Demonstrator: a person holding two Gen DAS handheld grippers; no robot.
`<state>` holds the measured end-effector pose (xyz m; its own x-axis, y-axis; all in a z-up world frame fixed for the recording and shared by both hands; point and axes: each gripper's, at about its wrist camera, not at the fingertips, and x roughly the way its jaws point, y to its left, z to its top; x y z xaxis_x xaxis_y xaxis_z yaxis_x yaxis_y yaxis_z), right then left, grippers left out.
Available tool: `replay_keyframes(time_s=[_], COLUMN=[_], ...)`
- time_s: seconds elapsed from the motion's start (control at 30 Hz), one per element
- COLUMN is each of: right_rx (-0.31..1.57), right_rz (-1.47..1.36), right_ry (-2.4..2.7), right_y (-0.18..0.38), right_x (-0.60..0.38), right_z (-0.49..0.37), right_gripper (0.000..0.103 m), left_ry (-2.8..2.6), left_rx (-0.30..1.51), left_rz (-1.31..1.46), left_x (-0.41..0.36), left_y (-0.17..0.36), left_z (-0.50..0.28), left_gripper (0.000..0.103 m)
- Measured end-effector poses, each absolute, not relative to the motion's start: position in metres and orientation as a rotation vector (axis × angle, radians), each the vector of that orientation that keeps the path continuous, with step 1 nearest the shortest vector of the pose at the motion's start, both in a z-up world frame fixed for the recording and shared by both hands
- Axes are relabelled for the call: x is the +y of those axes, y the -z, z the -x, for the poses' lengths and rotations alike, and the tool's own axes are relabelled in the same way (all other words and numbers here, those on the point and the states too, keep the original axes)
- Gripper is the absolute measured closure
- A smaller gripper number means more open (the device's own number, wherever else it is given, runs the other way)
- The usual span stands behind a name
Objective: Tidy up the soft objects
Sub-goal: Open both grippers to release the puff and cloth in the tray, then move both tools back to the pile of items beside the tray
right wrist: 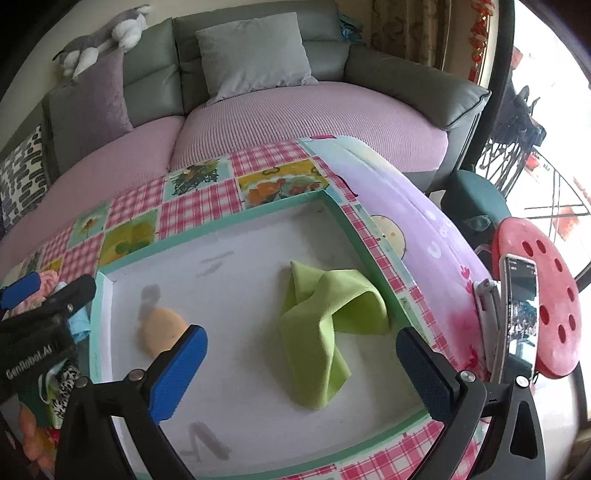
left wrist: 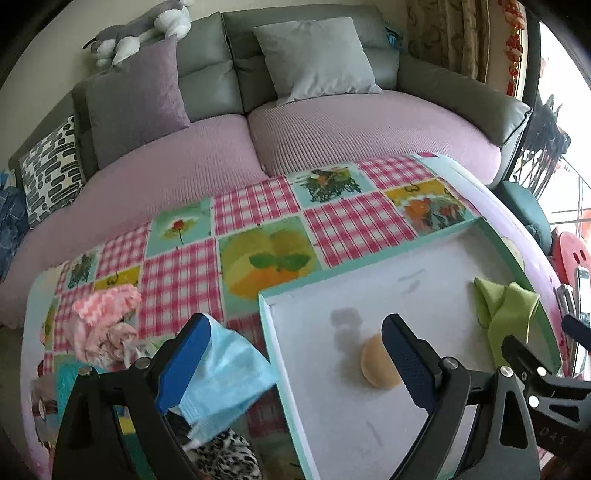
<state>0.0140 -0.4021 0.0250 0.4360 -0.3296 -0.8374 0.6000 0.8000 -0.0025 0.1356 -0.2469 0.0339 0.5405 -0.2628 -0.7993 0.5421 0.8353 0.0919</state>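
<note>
A shallow white tray with a teal rim [left wrist: 369, 275] [right wrist: 221, 225] sits on the patchwork tablecloth. In it lie a tan round sponge [left wrist: 376, 367] [right wrist: 160, 332] and a crumpled green cloth [left wrist: 506, 310] [right wrist: 325, 325]. My left gripper [left wrist: 295, 362] is open above the tray's left rim; a light blue face mask [left wrist: 229, 376] hangs against its left finger [left wrist: 184, 362]. My right gripper [right wrist: 303, 373] is open and empty above the tray, just in front of the green cloth. A pink cloth [left wrist: 103, 317] and a leopard-print cloth [left wrist: 225, 458] lie left of the tray.
A grey sofa with a pink seat cover [left wrist: 332, 122] and cushions stands behind the table. A plush toy [left wrist: 140, 29] lies on its back. A red stool [right wrist: 535, 302] and an upright phone [right wrist: 517, 317] stand at the right.
</note>
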Motion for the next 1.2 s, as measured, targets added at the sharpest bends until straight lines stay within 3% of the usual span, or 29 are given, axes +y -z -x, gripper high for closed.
replay_keyframes(time_s=[0.4, 0.77, 1.2], right_rx=[0.915, 0.874, 0.967], right_rz=[-0.297, -0.236, -0.154], right_ry=[0.519, 0.278, 0.045], right_y=[-0.044, -0.064, -0.036], right_x=[-0.373, -0.308, -0.21], right_z=[-0.024, -0.046, -0.065], right_gripper=[0.0, 0.0, 0.0], left_ry=[0.467, 0.291, 0.09], left_rx=[0.863, 0.829, 0.941], left_rz=[-0.295, -0.089, 0.11], left_x=[-0.215, -0.099, 0.022], left_y=[-0.059, -0.093, -0.047], left_z=[-0.126, -0.127, -0.123], left_gripper=[0.009, 0.009, 0.009])
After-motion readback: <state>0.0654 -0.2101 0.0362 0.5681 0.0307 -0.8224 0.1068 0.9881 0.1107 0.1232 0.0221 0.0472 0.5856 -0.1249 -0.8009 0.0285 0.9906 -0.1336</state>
